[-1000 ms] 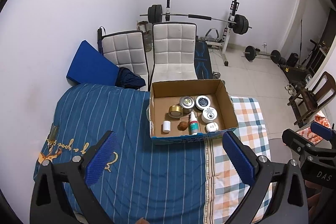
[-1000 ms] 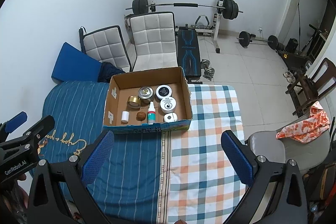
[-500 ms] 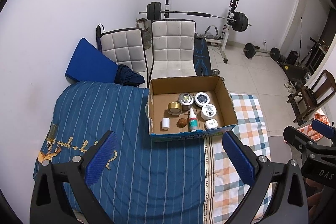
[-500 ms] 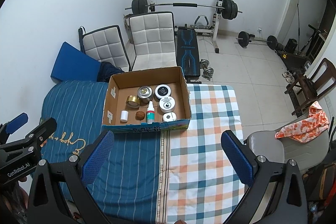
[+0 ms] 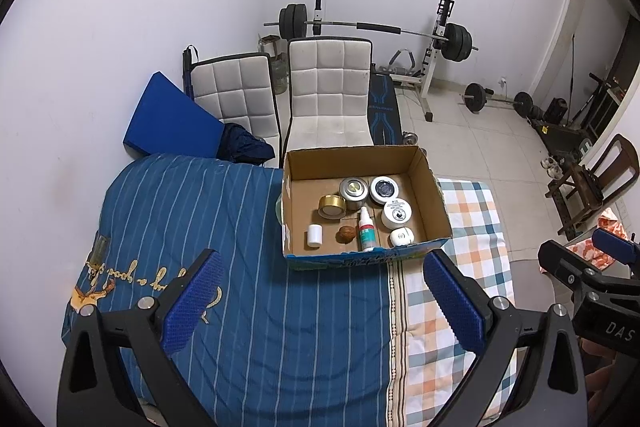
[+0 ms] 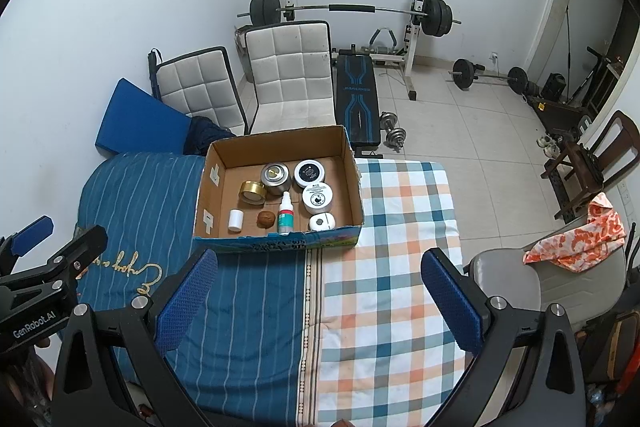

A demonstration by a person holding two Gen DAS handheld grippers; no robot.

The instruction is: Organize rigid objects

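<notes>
- Blue striped bedding [image 5: 280, 307] is lying bare beside the checked sheet [image 6: 400, 287]; no loose item is showing on either, so I judge the gathering to be finished or nearly so.
- Cardboard box [image 6: 352, 183] is sitting at 12 o'clock from both grippers, well apart from them, and is holding every small object in view.
- Left gripper [image 5: 320, 295] is hanging empty over the stripes, its blue pads spread wide.
- Right gripper [image 6: 318, 291] is hovering empty over the seam between the two fabrics, jaws equally wide.
- Inside the box, a metal tin [image 6: 274, 175] and a black-lidded jar [image 6: 309, 172] are standing at the 12 o'clock end.
- A white jar [image 6: 317, 198] is sitting at 3 o'clock, a gold-rimmed jar [image 6: 252, 191] at 9 o'clock.
- A spray bottle [image 6: 285, 213] is standing upright near the middle, towards 6 o'clock.
- A white dispenser [image 6: 321, 221], a white cap-like cylinder [image 6: 236, 219] and a brown nut-like ball [image 6: 265, 218] are lining the 6 o'clock wall.
- Remaining work, if any, looks like tidying placement only.
</notes>
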